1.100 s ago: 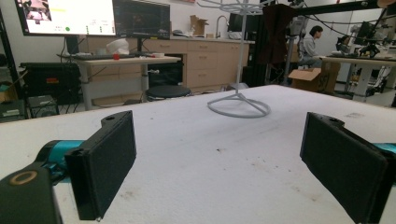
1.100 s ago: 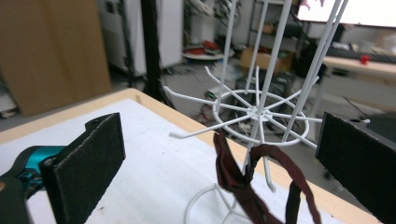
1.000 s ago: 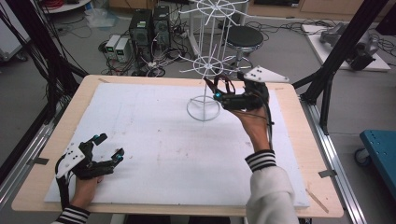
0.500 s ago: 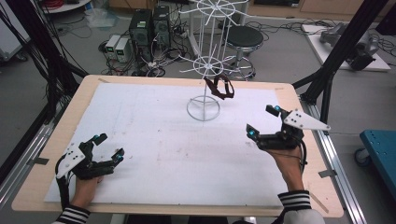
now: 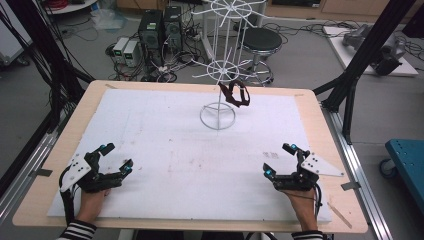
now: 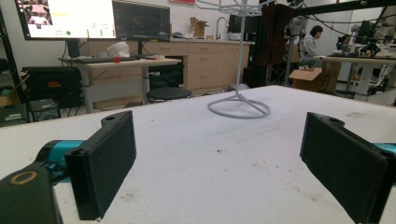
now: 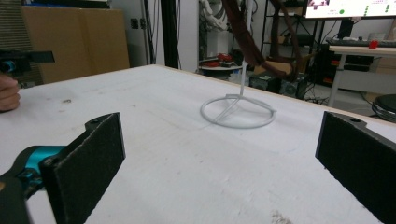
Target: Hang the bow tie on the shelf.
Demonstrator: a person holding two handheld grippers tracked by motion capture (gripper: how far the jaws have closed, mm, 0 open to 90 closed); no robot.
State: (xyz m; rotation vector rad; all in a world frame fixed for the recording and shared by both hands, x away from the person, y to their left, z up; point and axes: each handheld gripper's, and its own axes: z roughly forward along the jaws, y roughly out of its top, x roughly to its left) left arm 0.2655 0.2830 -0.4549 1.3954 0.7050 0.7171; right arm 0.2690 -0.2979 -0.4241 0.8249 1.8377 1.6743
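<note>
The table point(image 5: 60, 150) is covered by a white sheet point(image 5: 165, 150). The wire stand point(image 5: 220, 100) is placed at 12 o'clock, a dark strap point(image 5: 235, 93) hung on it. The right gripper point(image 5: 281, 161) has been withdrawn from the stand to 5 o'clock, jaws wide, empty. The left gripper point(image 5: 116, 157) remains at 7 o'clock, equally wide, empty. No legible writing is noted.
</note>
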